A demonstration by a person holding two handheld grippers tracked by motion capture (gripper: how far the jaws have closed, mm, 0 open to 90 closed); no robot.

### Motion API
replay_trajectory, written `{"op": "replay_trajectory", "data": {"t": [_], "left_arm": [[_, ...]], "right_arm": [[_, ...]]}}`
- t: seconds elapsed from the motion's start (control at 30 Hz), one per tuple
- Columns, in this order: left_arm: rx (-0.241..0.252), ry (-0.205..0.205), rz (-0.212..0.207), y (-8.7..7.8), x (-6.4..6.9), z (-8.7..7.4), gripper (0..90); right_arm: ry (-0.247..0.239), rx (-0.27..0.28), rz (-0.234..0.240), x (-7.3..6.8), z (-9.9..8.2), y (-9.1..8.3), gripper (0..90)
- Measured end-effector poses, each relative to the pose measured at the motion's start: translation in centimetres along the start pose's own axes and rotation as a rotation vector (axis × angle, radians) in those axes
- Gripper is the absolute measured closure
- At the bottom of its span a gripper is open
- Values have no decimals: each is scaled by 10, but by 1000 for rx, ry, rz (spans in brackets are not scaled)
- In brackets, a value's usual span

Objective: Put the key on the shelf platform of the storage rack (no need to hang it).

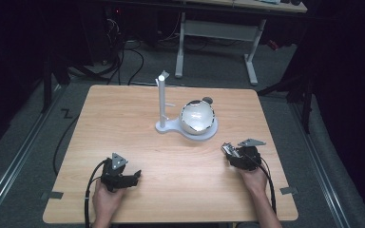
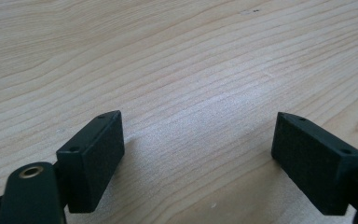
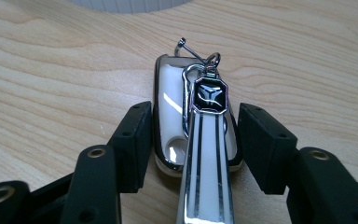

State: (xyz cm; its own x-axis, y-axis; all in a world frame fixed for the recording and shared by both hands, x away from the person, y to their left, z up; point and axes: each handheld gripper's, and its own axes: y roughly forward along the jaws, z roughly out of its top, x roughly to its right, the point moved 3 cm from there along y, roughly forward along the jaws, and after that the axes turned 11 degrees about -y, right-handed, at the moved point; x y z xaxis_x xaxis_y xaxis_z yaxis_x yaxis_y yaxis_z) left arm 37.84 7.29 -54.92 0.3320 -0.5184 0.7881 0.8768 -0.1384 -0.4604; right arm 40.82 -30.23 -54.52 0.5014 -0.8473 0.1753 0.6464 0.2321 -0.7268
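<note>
Spreading wide under everything: wooden desk (image 1: 123, 118), pale grain running across it.

Standing well ahead of both tongs, near the desk's middle: white stand (image 1: 163, 107), a thin upright post rising from a flat base. Sitting on that base, to the post's right: shiny round bowl (image 1: 197, 117), tipped so its inside is facing the near edge.

Resting on the desk's near left part, gripped in the left hand (image 1: 105, 199): left tongs (image 1: 134, 176), pointing right. In the left gripper view, left tongs (image 2: 198, 158) gaping wide, jaws far apart, bare wood lying between them.

Resting on the near right part, gripped in the right hand (image 1: 253, 178): right tongs (image 1: 226, 150), pointing left and slightly away, toward the stand's base. In the right gripper view, right tongs (image 3: 191, 140) closing narrowly around a key fob (image 3: 172, 112), both jaws sitting just beside its sides; touching or not, cannot tell.

Lying flat on the wood between those jaws: the fob, white with a chrome rim. Lying over it, running back toward the camera: striped strap (image 3: 207, 177) bearing a dark emblem. Sticking out past the jaw tips at the fob's far end: small metal ring (image 3: 212, 59).
</note>
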Motion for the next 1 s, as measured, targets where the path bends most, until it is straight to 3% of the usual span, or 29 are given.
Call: {"op": "replay_trajectory", "data": {"t": [0.3,1.0], "left_arm": [[3,-1,1,0,0,0,174],[4,-2,2,0,0,0,175]], "right_arm": [[-44,5,-24,-3,1,-1,498],[-43,62,5,-5,6,-29,500]]}}
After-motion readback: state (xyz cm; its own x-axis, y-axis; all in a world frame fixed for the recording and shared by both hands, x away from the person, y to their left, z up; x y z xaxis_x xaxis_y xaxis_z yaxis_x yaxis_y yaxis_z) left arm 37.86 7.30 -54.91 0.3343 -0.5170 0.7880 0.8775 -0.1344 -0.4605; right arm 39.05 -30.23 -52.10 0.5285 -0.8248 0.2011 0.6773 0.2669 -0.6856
